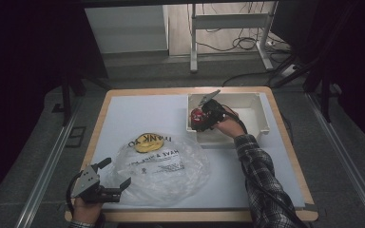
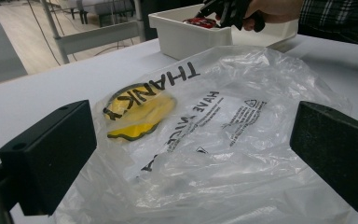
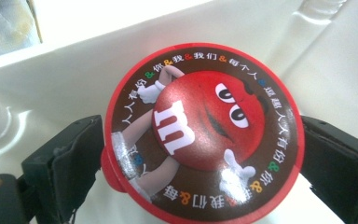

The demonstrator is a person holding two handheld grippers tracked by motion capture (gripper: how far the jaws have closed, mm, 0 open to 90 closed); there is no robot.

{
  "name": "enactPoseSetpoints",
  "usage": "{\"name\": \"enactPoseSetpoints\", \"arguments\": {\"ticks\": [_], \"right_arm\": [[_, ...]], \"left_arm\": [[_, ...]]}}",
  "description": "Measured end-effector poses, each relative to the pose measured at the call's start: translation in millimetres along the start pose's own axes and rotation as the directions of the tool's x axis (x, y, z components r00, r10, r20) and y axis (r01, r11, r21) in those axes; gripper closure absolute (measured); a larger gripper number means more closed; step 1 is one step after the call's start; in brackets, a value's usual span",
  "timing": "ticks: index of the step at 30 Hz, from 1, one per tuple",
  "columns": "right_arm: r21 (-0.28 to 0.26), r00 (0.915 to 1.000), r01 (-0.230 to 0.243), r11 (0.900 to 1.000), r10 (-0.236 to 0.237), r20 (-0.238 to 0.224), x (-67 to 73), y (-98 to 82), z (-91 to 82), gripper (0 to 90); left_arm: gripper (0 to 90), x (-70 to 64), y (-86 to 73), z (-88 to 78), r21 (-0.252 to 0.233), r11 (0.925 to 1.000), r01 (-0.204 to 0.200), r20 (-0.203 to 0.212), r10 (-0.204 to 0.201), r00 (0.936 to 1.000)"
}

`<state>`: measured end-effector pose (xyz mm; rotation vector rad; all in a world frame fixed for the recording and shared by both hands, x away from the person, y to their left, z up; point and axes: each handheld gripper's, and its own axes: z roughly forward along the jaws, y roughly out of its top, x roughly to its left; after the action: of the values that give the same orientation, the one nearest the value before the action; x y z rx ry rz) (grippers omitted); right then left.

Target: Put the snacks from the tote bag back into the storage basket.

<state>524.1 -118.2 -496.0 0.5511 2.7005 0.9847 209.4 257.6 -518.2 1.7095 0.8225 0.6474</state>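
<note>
A round red candy tub (image 3: 205, 126) with a cartoon lid lies in the white bin (image 1: 261, 114) at the back right of the table. My right gripper (image 1: 200, 118) reaches down into that bin, and its black jaws stand on either side of the tub (image 1: 197, 115), open, with the lid hiding the pads. A clear plastic bag (image 1: 159, 166) printed with black text lies flat in the middle, with a yellow item (image 1: 147, 142) inside its far end. My left gripper (image 1: 117, 172) rests at the bag's near left corner, open wide, nothing between its jaws.
A white mat (image 1: 138, 114) covers the wooden table. In the left gripper view the bag (image 2: 214, 140) and its yellow item (image 2: 137, 112) spread ahead, with the bin (image 2: 182, 37) beyond. A metal table frame (image 1: 193, 42) and cables stand past the far edge.
</note>
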Motion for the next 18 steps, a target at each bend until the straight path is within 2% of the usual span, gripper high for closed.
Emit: {"name": "enactPoseSetpoints", "arguments": {"ticks": [18], "right_arm": [[-0.041,0.9996,0.003,0.999,-0.002,0.03,7.3,2.2,-17.5,3.3]], "left_arm": [[0.4,0.3,-0.2,0.0,0.0,1.0,0.003,-0.002,-0.003,1.0]]}}
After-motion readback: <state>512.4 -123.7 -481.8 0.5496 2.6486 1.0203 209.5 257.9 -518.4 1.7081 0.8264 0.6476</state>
